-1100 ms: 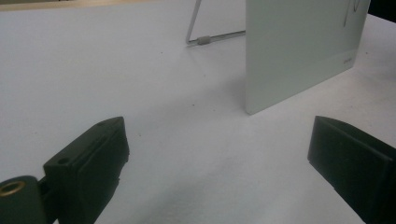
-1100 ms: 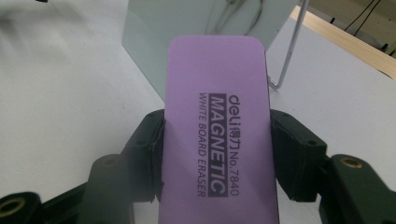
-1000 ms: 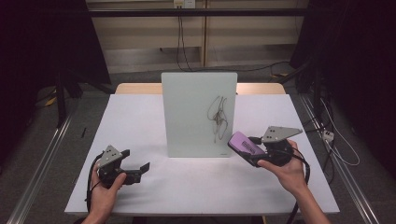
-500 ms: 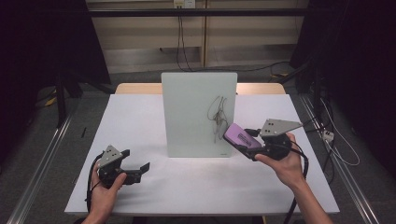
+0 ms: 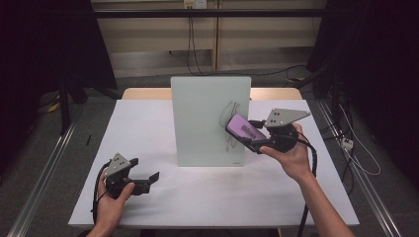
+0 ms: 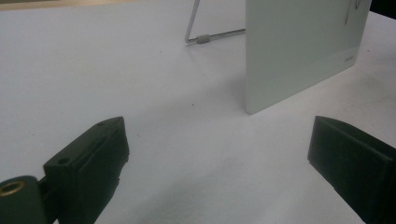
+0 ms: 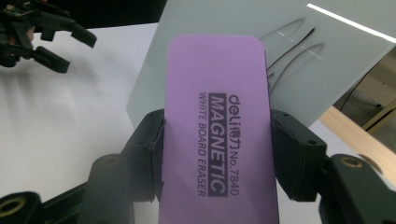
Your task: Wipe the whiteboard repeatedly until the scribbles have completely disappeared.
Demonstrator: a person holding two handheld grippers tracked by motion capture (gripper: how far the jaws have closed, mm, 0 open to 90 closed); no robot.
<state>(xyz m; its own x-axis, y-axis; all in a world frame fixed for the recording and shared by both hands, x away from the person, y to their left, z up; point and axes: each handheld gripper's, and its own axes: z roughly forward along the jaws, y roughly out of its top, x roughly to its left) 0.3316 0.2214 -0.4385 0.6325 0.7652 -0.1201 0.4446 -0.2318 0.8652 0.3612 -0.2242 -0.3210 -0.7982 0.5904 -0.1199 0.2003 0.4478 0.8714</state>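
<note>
Right gripper [image 5: 254,140]: raised off the table on the right side, jaws clamped on both long edges of the purple eraser [image 5: 245,128] — solid hold, no gap at either jaw in the right gripper view.

Eraser: purple slab with "MAGNETIC WHITE BOARD ERASER" printed on its face, tilted, its far end right up at the board's right half. Can't tell if it's actually touching the surface.

Whiteboard [image 5: 202,113]: pale panel standing upright in the middle of the table, propped on a thin wire stand [image 6: 205,36] behind it.

Scribble [image 5: 229,118]: dark looping pen marks on the board's right side, just beside the eraser's tip.

Left gripper [image 5: 148,178]: low at the near-left part of the table, held in the person's left hand [image 5: 109,205], well apart from the board. Jaws spread wide with nothing between them — just bare tabletop there in the left gripper view.

Table [image 5: 143,128]: white top with a strip of wood showing at the far edge.
</note>
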